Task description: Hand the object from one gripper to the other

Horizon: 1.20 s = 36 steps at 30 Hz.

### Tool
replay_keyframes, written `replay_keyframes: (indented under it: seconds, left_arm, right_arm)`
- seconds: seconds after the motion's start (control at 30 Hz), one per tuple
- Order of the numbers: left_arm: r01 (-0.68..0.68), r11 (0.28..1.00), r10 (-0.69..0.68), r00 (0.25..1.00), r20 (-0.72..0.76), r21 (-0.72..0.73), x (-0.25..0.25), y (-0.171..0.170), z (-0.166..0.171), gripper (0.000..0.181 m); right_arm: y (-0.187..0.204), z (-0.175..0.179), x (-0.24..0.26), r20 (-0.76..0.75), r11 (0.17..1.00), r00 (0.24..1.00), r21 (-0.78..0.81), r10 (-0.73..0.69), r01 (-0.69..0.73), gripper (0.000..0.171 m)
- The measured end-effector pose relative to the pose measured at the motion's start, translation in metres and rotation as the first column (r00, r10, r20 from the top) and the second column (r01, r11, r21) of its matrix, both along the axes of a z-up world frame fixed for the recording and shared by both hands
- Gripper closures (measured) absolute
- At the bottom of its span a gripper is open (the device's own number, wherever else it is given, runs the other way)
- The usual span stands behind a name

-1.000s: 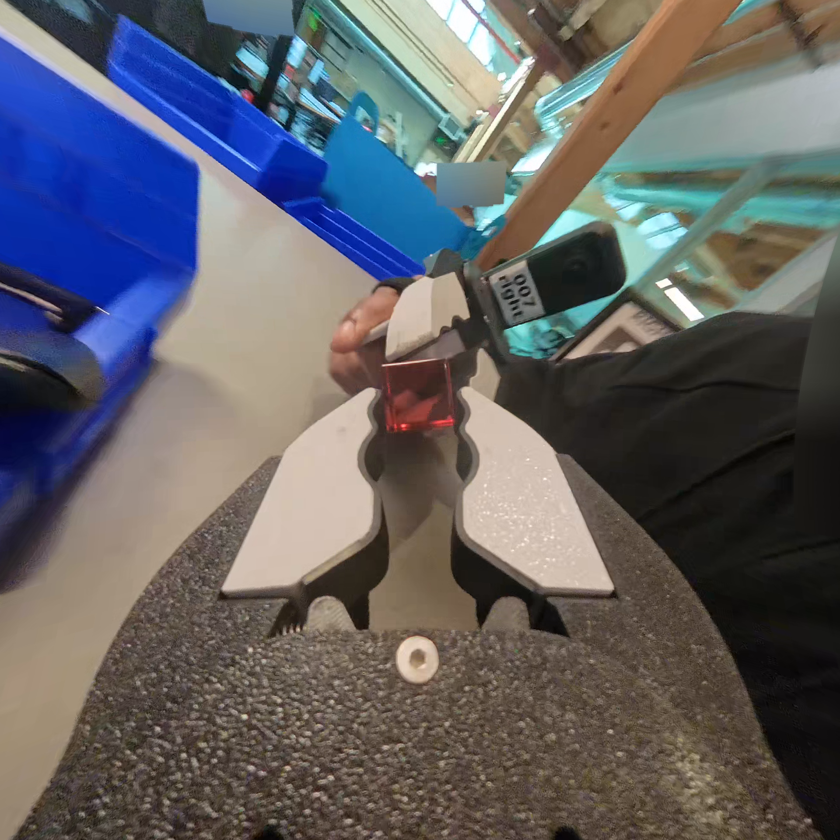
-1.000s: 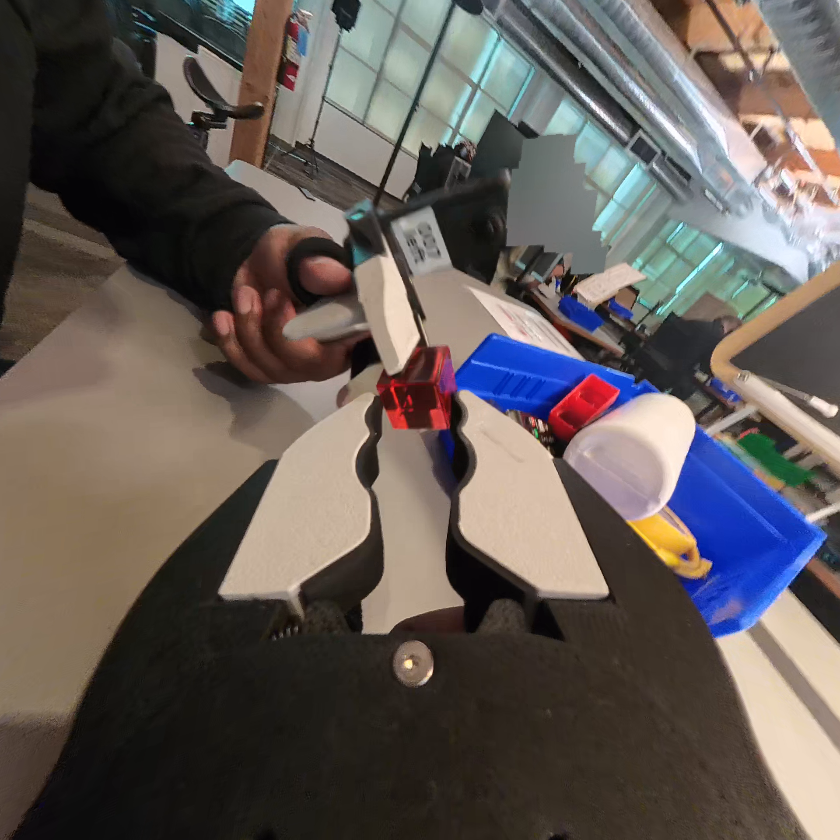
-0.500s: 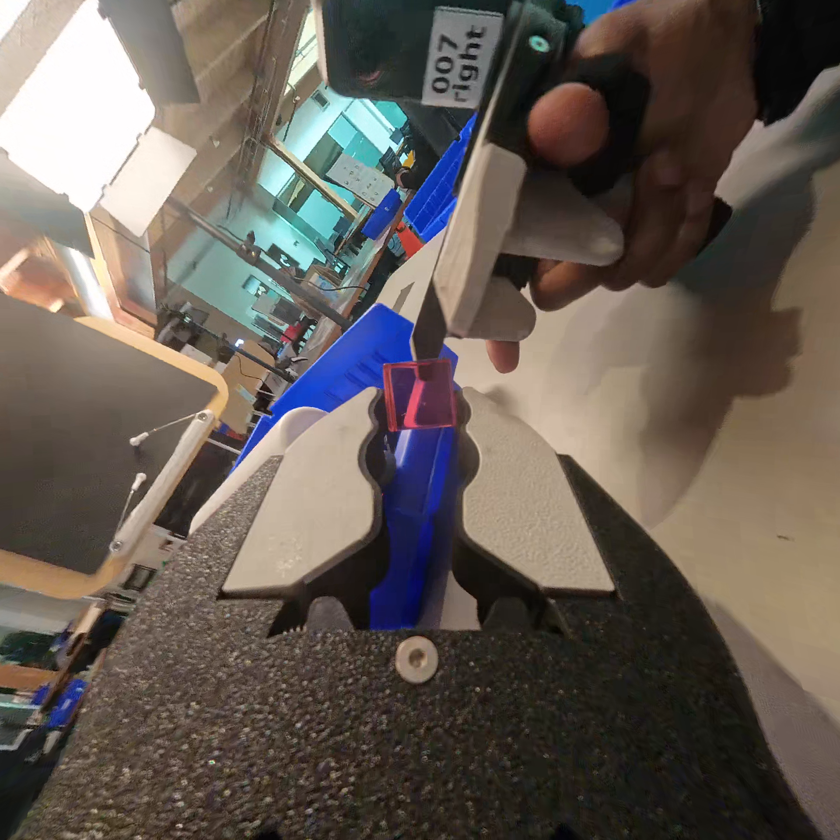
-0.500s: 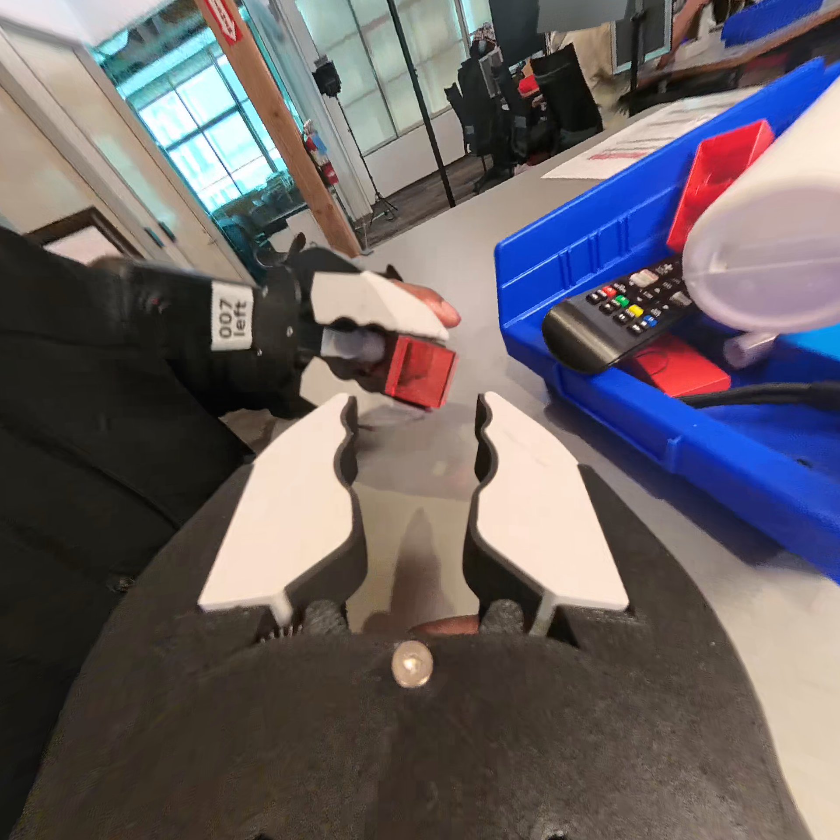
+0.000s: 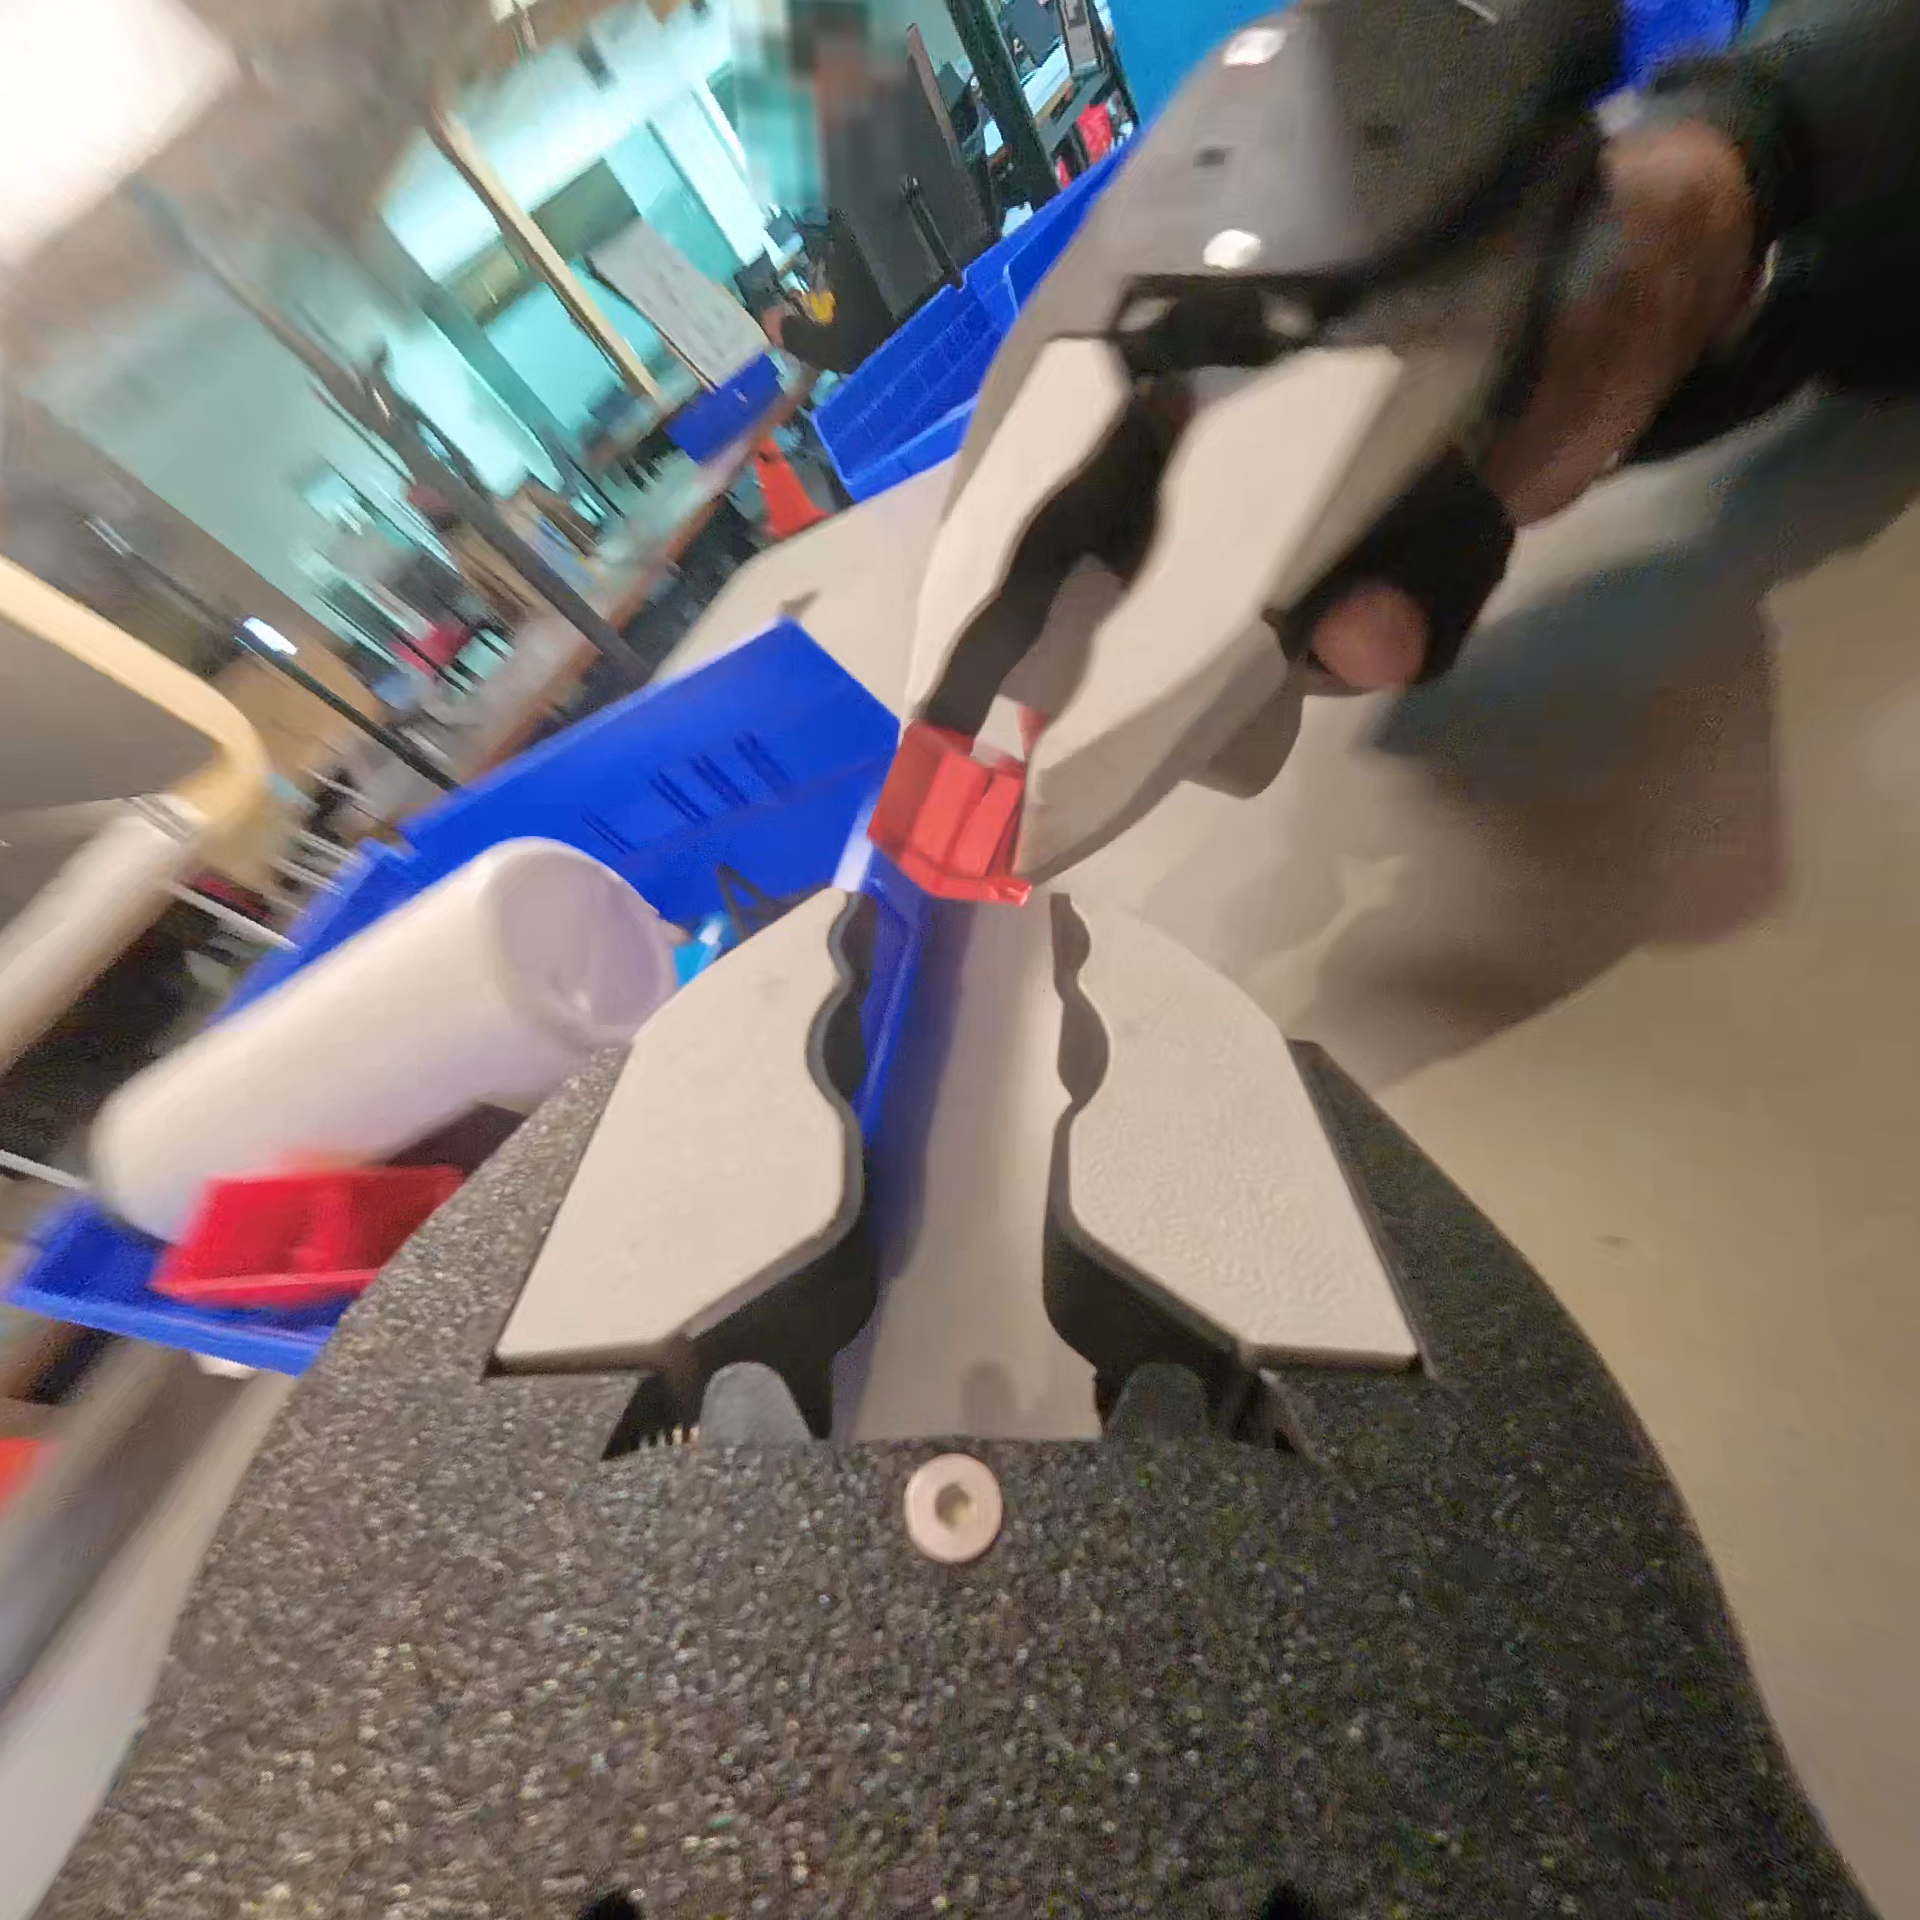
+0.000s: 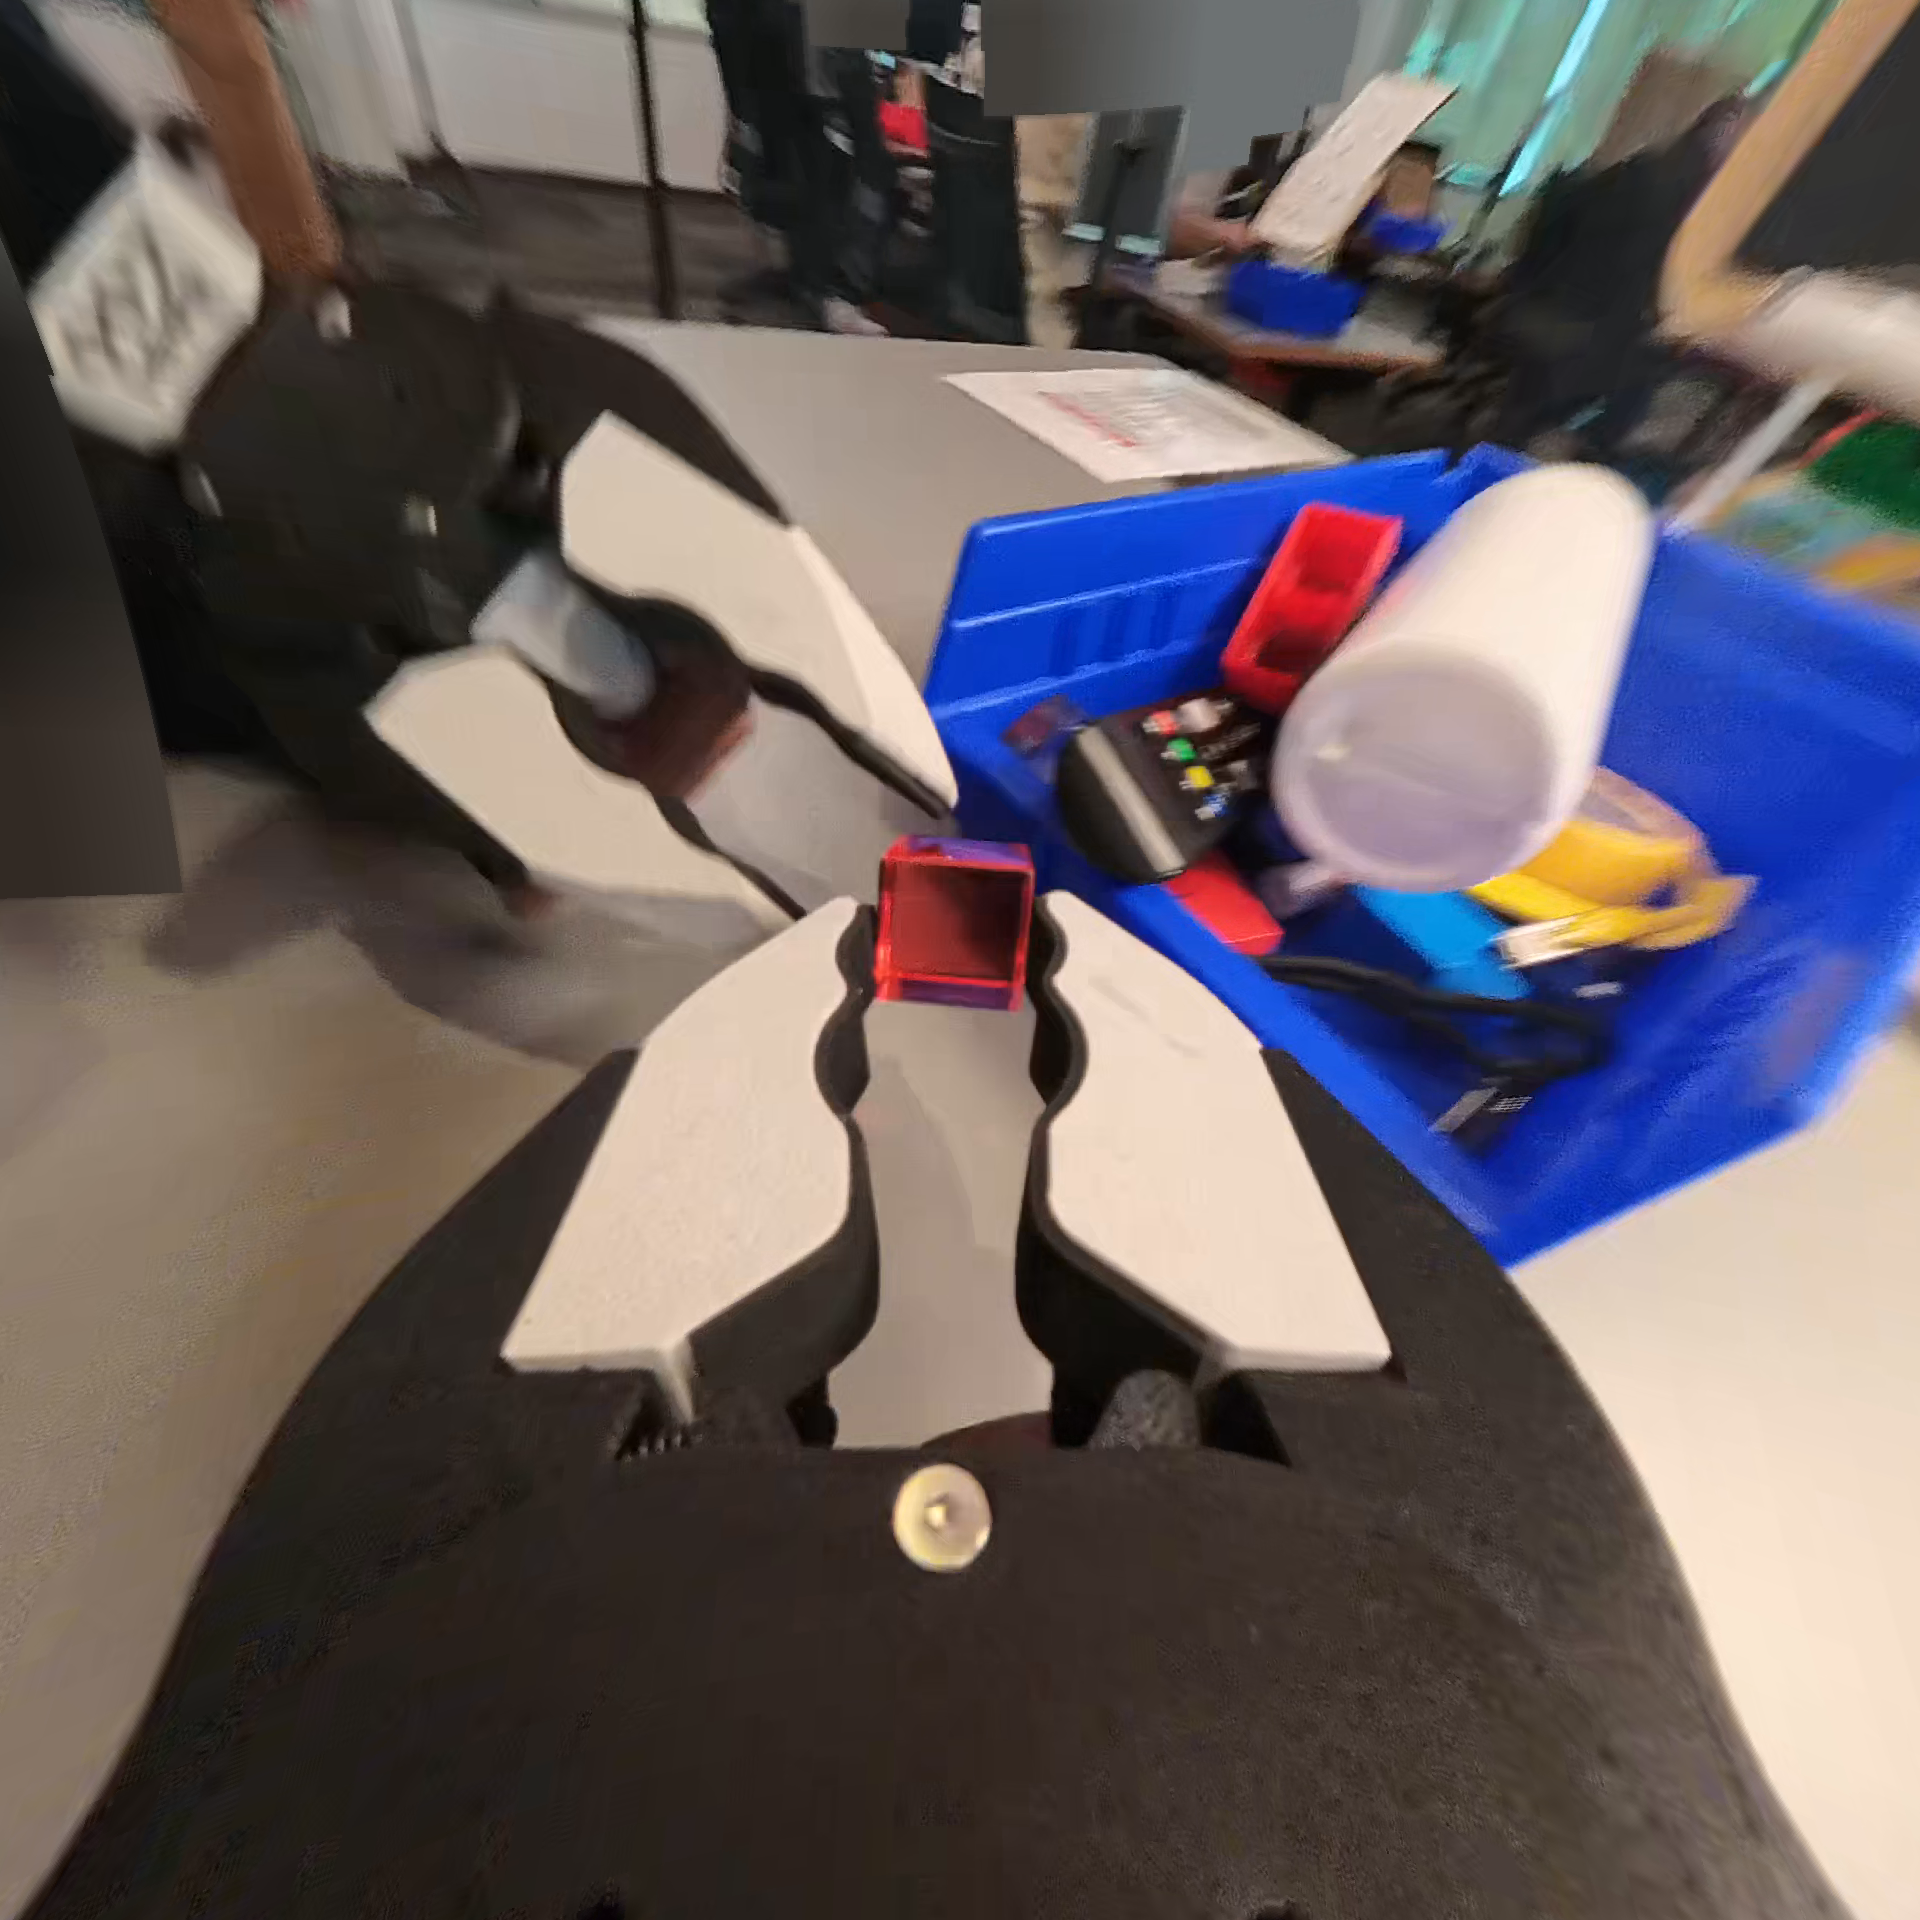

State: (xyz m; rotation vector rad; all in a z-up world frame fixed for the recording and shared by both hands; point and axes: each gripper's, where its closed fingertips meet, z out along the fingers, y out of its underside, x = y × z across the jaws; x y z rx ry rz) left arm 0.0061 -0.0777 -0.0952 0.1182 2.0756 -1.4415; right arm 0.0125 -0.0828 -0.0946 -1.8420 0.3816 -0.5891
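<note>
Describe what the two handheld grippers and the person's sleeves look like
Both grippers look alike. The left gripper and right gripper each have two flat, pale grey fingers with wavy black-lined inner edges, mounted on a black grainy foam-like body with one silver screw. The left gripper carries a white label. The person wears black sleeves. No cables show on either.

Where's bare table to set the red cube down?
The right gripper holds the red cube. Bare grey table lies left of it, below the open left gripper, and near right of the blue bin. The bin is packed: white cylinder, remote, cable.
</note>
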Motion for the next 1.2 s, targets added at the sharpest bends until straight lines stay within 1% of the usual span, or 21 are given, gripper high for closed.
replay_keyframes:
  seconds: [0.03,0.07,0.13,0.17,0.23,0.3,0.4,0.43,0.5,0.53,0.57,0.67,0.7,0.77,0.87,0.93,0.97,1.07,1.13,1.2]
  left_arm:
    - [0.004,0.999,-0.009,0.993,-0.121,-0.040,0.002,0.001,0.002,0.145]
    - [0.004,0.996,-0.027,0.968,-0.248,-0.092,0.003,0.002,0.005,0.145]
    - [-0.001,0.982,-0.093,0.869,-0.486,-0.189,0.002,0.002,0.011,0.142]
    - [-0.011,0.974,-0.123,0.813,-0.570,-0.225,0.002,0.002,0.012,0.140]
    - [-0.039,0.964,-0.149,0.737,-0.659,-0.261,0.003,0.001,0.012,0.137]
    - [-0.049,0.969,-0.137,0.710,-0.690,-0.243,0.002,-0.001,0.004,0.134]
    - [-0.042,0.983,-0.100,0.701,-0.706,-0.181,-0.004,-0.008,-0.010,0.131]
    - [-0.049,0.986,-0.079,0.701,-0.709,-0.158,-0.005,-0.009,-0.015,0.133]
    - [-0.054,0.992,-0.047,0.699,-0.713,-0.118,-0.007,-0.011,-0.023,0.146]
    - [-0.050,0.991,-0.054,0.698,-0.714,-0.124,-0.009,-0.011,-0.022,0.152]
    - [-0.057,0.989,-0.058,0.701,-0.710,-0.137,-0.009,-0.011,-0.020,0.152]
    - [-0.085,0.972,-0.101,0.690,-0.717,-0.218,-0.004,-0.009,-0.010,0.153]
    - [-0.101,0.960,-0.128,0.673,-0.728,-0.262,-0.002,-0.008,-0.004,0.152]
    - [-0.146,0.913,-0.217,0.617,-0.756,-0.381,0.003,-0.004,0.011,0.153]
    - [-0.240,0.799,-0.378,0.513,-0.771,-0.551,0.012,0.004,0.031,0.153]
    - [-0.295,0.725,-0.467,0.454,-0.759,-0.623,0.013,0.006,0.038,0.153]
    - [-0.312,0.707,-0.490,0.431,-0.758,-0.634,0.012,0.006,0.038,0.153]
    - [-0.307,0.714,-0.511,0.386,-0.768,-0.630,0.003,-0.004,0.032,0.153]
    - [-0.292,0.723,-0.522,0.362,-0.772,-0.626,-0.004,-0.009,0.028,0.153]
    - [-0.279,0.739,-0.520,0.340,-0.783,-0.613,-0.008,-0.012,0.025,0.153]
  right_arm:
    - [-0.004,0.001,0.003,0.088,0.998,0.996,-0.060,-0.029,0.035,0.144]
    - [-0.006,0.002,0.006,0.168,0.991,0.985,-0.112,-0.049,0.069,0.144]
    - [-0.008,0.003,0.007,0.283,0.975,0.957,-0.188,-0.063,0.120,0.144]
    - [-0.007,0.001,0.007,0.316,0.966,0.947,-0.220,-0.058,0.133,0.144]
    - [-0.004,-0.006,0.005,0.358,0.951,0.933,-0.275,-0.038,0.144,0.144]
    - [0.001,-0.011,0.003,0.379,0.941,0.925,-0.308,-0.018,0.144,0.144]
    - [0.007,-0.015,-0.001,0.397,0.932,0.918,-0.335,0.008,0.137,0.144]
    - [0.008,-0.015,-0.003,0.414,0.929,0.910,-0.345,0.020,0.136,0.143]
    - [0.011,-0.015,-0.007,0.453,0.919,0.890,-0.370,0.053,0.134,0.143]
    - [0.011,-0.015,-0.007,0.473,0.914,0.879,-0.380,0.063,0.139,0.144]
    - [0.011,-0.013,-0.008,0.490,0.915,0.870,-0.377,0.064,0.145,0.143]
    - [0.009,-0.003,-0.005,0.470,0.946,0.883,-0.289,0.004,0.149,0.143]
    - [0.007,0.002,-0.003,0.451,0.958,0.892,-0.242,-0.030,0.154,0.142]
    - [0.003,0.012,0.000,0.408,0.976,0.908,-0.139,-0.096,0.166,0.141]
    - [0.002,0.022,0.002,0.357,0.983,0.921,-0.031,-0.156,0.179,0.139]
    - [0.005,0.025,0.003,0.340,0.982,0.923,0.009,-0.182,0.190,0.137]
    - [0.008,0.025,0.002,0.330,0.981,0.925,0.022,-0.190,0.194,0.136]
    - [0.018,0.024,0.001,0.323,0.980,0.926,0.024,-0.195,0.198,0.133]
    - [0.022,0.024,0.001,0.347,0.978,0.916,0.014,-0.202,0.210,0.129]
    - [0.020,0.024,0.002,0.381,0.976,0.903,0.000,-0.200,0.217,0.132]
